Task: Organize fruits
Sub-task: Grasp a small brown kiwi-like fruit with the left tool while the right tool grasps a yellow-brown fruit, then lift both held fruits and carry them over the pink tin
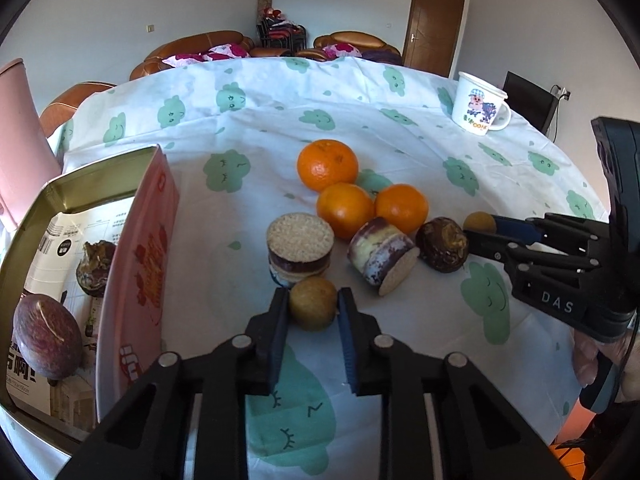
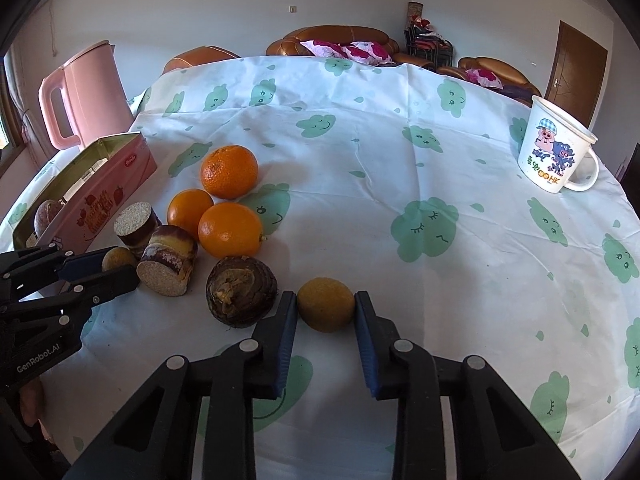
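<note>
Left claw [image 1: 313, 306] brackets a small brown fruit [image 1: 313, 303] on the bench [image 1: 280, 128], pads touching or nearly so, grip not clearly firm; right claw [image 2: 325, 305] likewise flanks a second yellow-brown fruit [image 2: 326, 304]. Judgement: squeeze gently and centred; lift straight, clear of the cut cane pieces [image 1: 300, 249]; carry to the pink tin [image 1: 136, 264]. Readable: "DAS", "GenRobot.AI"; mug [image 2: 554, 157] shows "HK".

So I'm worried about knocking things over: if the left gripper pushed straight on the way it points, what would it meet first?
The small round brownish-yellow fruit already sits between the left gripper's fingers. Right behind it stands the upright cut sugarcane piece, apparently close, though depth is unclear.
</note>
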`<state>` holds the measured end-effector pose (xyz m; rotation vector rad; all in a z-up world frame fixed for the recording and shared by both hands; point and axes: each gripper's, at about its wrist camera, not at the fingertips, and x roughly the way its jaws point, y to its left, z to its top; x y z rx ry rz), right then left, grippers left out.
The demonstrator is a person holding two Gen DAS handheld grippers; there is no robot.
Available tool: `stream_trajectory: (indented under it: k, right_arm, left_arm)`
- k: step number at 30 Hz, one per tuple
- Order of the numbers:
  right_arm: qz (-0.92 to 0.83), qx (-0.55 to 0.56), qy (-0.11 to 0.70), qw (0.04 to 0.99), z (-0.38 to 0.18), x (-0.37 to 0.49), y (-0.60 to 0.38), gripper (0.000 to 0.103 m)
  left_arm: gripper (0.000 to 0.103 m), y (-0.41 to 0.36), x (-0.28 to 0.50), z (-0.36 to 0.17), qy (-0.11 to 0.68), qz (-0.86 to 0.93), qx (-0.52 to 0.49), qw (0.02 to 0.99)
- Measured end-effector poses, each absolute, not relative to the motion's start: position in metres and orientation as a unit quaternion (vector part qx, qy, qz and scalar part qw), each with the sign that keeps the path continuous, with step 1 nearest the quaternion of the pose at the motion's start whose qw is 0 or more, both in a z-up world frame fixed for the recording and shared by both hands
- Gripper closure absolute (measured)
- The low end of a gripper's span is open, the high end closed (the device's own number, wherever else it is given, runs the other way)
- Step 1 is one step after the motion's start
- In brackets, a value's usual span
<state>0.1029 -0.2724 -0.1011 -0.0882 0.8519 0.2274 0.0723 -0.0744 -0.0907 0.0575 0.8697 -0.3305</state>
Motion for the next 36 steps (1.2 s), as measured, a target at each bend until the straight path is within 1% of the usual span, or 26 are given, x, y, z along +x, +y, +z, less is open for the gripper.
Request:
stream_trajectory:
  k: [5, 17, 36]
  right_arm:
    - [0.127, -0.037, 0.4, 0.907, -0.101, 0.095, -0.271, 0.073]
    - [0.148, -0.03, 0.312, 0.938, -0.08, 0.069, -0.273, 0.073]
    - [0.158, -0.049, 0.25, 0.954, -0.07, 0.048, -0.27, 0.073]
  left_arm:
    - [0.078, -0.069, 0.068, -0.086, 0.4, -0.166, 0.015, 0.901]
    - [0.078, -0.058, 0.053, -0.071, 0.334, -0.165, 0.0, 0.928]
    - [0.078, -0.054, 0.035, -0.061, 0.268, -0.158, -0.001, 0.95]
